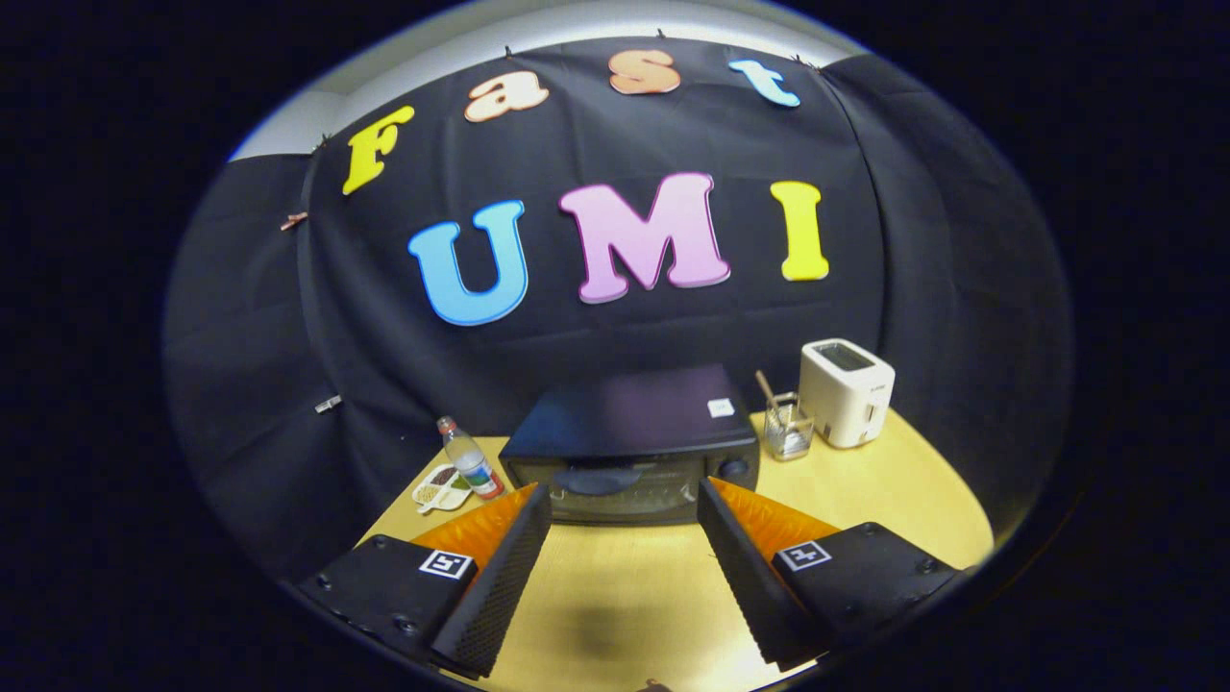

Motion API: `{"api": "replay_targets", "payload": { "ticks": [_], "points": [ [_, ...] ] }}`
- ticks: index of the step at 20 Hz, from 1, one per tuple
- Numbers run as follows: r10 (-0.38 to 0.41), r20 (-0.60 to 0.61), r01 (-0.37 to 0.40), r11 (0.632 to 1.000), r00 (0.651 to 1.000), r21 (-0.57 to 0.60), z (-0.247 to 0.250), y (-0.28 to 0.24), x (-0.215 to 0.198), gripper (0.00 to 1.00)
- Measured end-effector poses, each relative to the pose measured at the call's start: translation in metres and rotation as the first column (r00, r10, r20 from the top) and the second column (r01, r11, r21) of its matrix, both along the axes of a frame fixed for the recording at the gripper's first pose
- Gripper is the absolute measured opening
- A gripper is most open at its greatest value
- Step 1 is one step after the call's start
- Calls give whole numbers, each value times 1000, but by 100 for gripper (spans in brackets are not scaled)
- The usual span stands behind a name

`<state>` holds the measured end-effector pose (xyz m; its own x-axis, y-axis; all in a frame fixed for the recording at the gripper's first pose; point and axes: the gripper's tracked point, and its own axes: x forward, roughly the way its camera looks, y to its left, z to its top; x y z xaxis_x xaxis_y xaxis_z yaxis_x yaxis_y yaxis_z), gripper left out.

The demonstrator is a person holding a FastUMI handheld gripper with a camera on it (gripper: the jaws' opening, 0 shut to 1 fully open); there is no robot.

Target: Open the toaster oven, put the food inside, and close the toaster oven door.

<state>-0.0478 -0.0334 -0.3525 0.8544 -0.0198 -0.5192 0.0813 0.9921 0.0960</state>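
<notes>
Down low, the gripper (625, 495) hangs over the table (625, 586), fingers spread wide apart with nothing between them, just bare yellow tabletop and a soft shadow in the gap. Just ahead of the fingertips sits the oven (629, 447), black, squarely in line with the gap, its door shut and upright, glass front facing the fingers, a round knob (733, 468) at its right end. Off to the left of the oven, a small dish (439, 488) lies on the table with a bottle (470, 461) standing right against it; what the dish holds is too small to tell. To the right of the oven, a clear cup (788, 428) holds a stick, and a white toaster (846, 392) stands just beside that. Behind it all hangs the black cloth wall (250, 365).
</notes>
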Motion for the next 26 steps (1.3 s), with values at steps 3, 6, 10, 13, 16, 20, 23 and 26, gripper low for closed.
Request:
{"api": "replay_targets", "payload": {
  "ticks": [3, 6, 10, 13, 16, 20, 23, 26],
  "points": [
    [25, 107, -21, 999, 994, -41, 71, -51, 15, 99],
    [22, 227, -18, 1000, 974, -21, 143, -77, 35, 98],
    [33, 365, -37, 999, 931, 5, 257, -87, 61, 98],
    [49, 448, -73, 997, 893, 38, 313, -74, 67, 98],
    [52, 489, -34, 998, 871, -46, 344, -79, 66, 97],
    [96, 483, -64, 995, 871, -81, 352, -57, 62, 97],
    [91, 470, -61, 995, 878, -78, 351, -60, 62, 97],
    [93, 470, -62, 995, 878, -81, 354, -61, 63, 97]
  ]
}}
